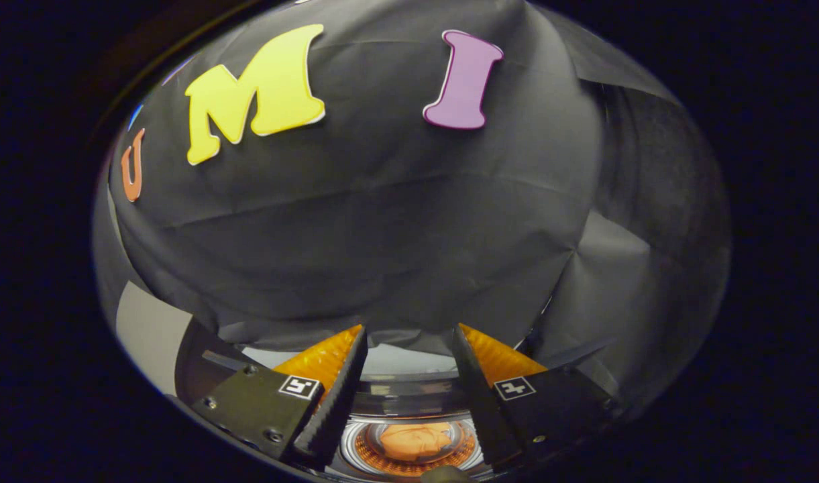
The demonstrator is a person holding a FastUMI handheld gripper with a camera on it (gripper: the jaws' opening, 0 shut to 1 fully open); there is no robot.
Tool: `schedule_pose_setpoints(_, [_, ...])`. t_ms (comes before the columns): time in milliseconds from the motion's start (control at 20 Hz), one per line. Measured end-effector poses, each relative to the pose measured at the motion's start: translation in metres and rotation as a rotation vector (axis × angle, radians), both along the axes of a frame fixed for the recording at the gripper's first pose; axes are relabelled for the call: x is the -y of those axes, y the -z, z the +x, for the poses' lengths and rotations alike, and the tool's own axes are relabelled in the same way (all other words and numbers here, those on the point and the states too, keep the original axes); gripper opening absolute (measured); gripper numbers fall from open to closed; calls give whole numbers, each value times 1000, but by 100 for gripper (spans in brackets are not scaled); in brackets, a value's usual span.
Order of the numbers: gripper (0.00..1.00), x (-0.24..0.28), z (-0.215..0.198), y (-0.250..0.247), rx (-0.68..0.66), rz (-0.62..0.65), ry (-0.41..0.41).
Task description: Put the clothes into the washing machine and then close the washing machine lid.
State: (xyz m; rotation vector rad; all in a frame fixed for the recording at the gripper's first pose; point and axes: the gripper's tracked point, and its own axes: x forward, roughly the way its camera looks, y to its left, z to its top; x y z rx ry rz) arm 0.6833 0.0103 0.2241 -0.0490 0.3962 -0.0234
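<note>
Orange cloth, the clothes (416,439), lies bunched at the bottom of the washer's drum (365,448), whose ribbed floor glows orange around it; the drum sits below and between the fingers, seen through the gap between them; the gripper (409,342) hangs above the washer (409,389) with its fingers spread wide and nothing held between them; each finger carries a small square marker on its upper face; the washer's curved rim runs across just behind the finger bases, with a pale band of its top beyond that; black cloth wall (382,221) rises beyond the fingertips, creased and draped; a pale panel (147,329) shows beside the wall's lower edge, off to the left finger's side; the lid cannot be made out.
</note>
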Motion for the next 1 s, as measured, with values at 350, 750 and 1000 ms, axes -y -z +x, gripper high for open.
schedule_pose_setpoints(350, [82,-1,-5,0,86,13,-14])
schedule_pose_setpoints(750, [82,-2,-10,-1,108,7,-32])
schedule_pose_setpoints(1000, [82,-2,-12,2,121,3,-42])
